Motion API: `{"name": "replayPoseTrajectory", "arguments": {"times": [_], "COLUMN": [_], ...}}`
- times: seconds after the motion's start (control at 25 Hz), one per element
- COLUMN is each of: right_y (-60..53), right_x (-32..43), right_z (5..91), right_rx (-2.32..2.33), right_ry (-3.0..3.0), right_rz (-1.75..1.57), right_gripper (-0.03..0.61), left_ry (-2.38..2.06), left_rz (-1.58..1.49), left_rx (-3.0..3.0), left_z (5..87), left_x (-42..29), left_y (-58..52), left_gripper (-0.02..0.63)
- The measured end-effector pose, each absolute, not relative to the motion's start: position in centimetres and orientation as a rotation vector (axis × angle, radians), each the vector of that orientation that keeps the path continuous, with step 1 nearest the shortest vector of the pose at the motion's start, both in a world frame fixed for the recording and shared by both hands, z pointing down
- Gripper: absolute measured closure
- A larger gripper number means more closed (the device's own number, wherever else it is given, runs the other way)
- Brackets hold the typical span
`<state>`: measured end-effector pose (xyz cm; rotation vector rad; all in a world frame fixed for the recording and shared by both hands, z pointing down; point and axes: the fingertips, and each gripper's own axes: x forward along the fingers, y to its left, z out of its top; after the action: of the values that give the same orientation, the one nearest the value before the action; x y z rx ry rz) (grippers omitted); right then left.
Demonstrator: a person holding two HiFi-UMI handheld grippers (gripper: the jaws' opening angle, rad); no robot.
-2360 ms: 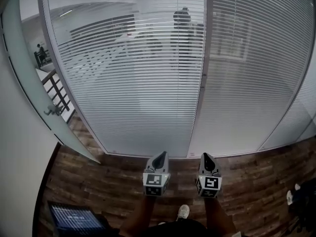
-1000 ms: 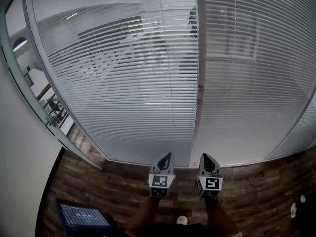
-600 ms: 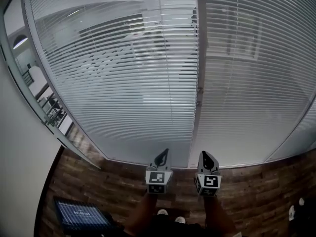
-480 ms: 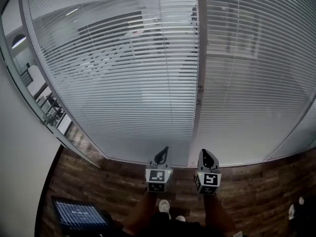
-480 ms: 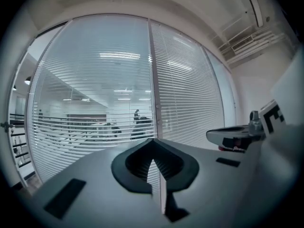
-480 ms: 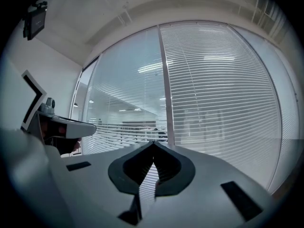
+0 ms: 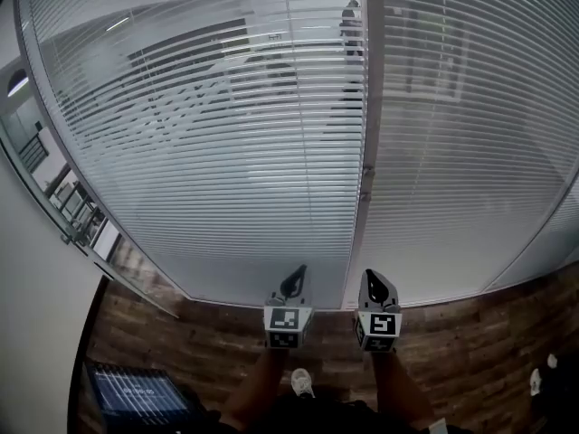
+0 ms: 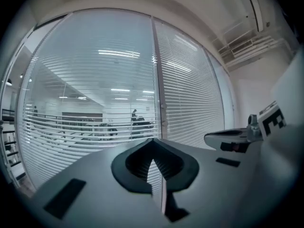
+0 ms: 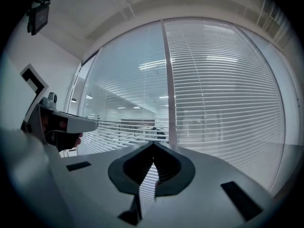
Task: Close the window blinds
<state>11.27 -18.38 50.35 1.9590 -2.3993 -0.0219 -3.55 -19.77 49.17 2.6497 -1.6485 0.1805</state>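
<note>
Left gripper (image 7: pixel 296 274), right gripper (image 7: pixel 376 280) — seemingly closed — face the blinds (image 7: pixel 226 152).

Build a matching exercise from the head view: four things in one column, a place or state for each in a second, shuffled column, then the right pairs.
Things:
1. left blind
2. right blind
3. lit screen
4. right gripper

Places and states:
A. jaws together, nothing held
B. slats tilted open, easy to see through
C. lying on the wooden floor, lower left
D. slats nearer shut, little shows through

Pairs: 1-B, 2-D, 3-C, 4-A
</note>
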Motion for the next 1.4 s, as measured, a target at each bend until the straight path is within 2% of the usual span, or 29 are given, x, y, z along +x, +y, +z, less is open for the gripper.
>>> {"name": "replayPoseTrajectory", "arguments": {"times": [0.84,1.4], "right_y": [-26.9,-29.9], "right_x": [8.9,9.1], "right_z": [50.0,49.6], "right_rx": [2.02,2.082], "right_ry": [-2.315,-2.273], "right_rz": [-0.092,-0.11], "right_gripper": [0.575,0.575], "left_ry": [-1.548,-1.488], "left_rz": [0.157,0.108], "left_rx": [2.701,2.797], "left_z": [50.2,50.0], "left_x": [-6.7,-6.1], "left_y": [-29.7,-33.6], "left_gripper": [0.62,0.62]}}
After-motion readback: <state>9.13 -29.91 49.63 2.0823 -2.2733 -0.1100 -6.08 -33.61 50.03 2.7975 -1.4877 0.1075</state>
